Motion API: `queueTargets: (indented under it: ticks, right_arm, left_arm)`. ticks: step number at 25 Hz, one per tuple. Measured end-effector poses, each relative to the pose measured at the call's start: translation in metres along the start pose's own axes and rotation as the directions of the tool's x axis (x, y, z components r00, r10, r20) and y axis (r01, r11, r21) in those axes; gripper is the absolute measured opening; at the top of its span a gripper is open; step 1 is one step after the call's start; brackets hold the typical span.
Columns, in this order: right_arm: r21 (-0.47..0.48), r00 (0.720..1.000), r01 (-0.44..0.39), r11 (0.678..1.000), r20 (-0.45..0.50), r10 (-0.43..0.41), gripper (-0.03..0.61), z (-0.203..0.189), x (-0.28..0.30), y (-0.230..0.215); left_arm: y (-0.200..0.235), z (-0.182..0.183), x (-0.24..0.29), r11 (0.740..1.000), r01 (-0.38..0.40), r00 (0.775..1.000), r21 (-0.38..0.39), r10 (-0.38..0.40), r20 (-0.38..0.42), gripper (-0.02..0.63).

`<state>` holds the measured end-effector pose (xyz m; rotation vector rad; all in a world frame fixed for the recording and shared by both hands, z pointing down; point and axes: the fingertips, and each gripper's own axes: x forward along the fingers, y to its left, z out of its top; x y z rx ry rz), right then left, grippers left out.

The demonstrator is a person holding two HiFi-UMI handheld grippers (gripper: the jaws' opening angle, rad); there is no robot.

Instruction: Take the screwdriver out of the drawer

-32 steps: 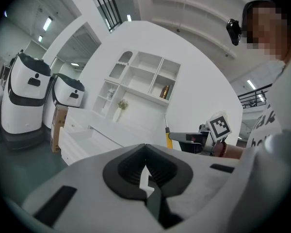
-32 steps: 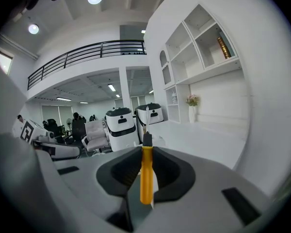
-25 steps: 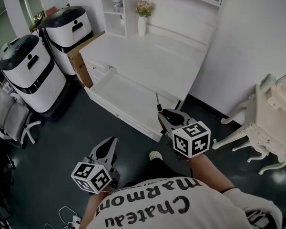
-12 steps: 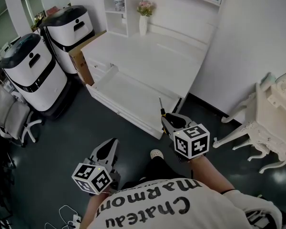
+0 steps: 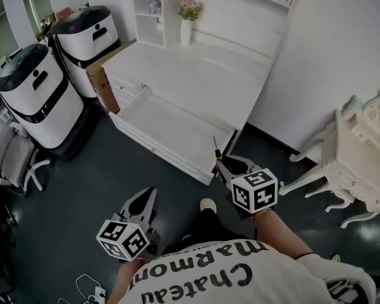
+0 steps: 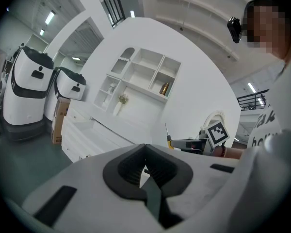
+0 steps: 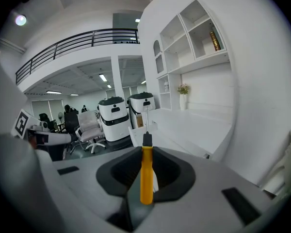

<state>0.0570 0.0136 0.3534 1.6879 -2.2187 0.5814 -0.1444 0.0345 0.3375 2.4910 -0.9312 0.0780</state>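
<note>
**A:** Where is the screwdriver [image 5: 217, 153] right now?

**B:** It is out of the drawer [image 5: 166, 152]. The right tongs [image 5: 227, 164] are clamped on it and hold it in the air, just in front of the drawer's near right corner. The drawer hangs open under the desk [image 5: 196, 75].

**A:** Where exactly do they grip it?

**B:** On the yellow handle [image 7: 146, 176], which runs lengthwise between the pads. The black collar and the thin metal shaft [image 7: 145, 119] stick out past the tips and point away from the person.

**A:** And the left tongs [image 5: 147, 196]?

**B:** Their jaws are together with nothing between them. They sit low, well apart from the drawer.

**A:** How do you think the tool will handle?

**B:** I'd say it is light and stiff, so it won't sag or bend. The handle looks like smooth, hard plastic and it is round, so I'd expect it to roll or slide along the pads if the squeeze loosens. The shaft adds a little leverage at the front.

**A:** So the handle is the place to hold it?

**B:** Yes, around the middle. The shaft is too thin and slick to grip well.
</note>
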Motion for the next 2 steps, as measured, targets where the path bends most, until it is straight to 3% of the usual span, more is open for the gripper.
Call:
queueTargets:
  ticks: [2]
  right_arm:
    - [-0.003,1.000,0.001,1.000,-0.006,-0.001,0.080,-0.0023,0.0016,-0.0009]
  left_arm:
    - [0.0015,-0.0024,0.0018,1.000,0.001,1.000,-0.003,-0.001,-0.003,0.023]
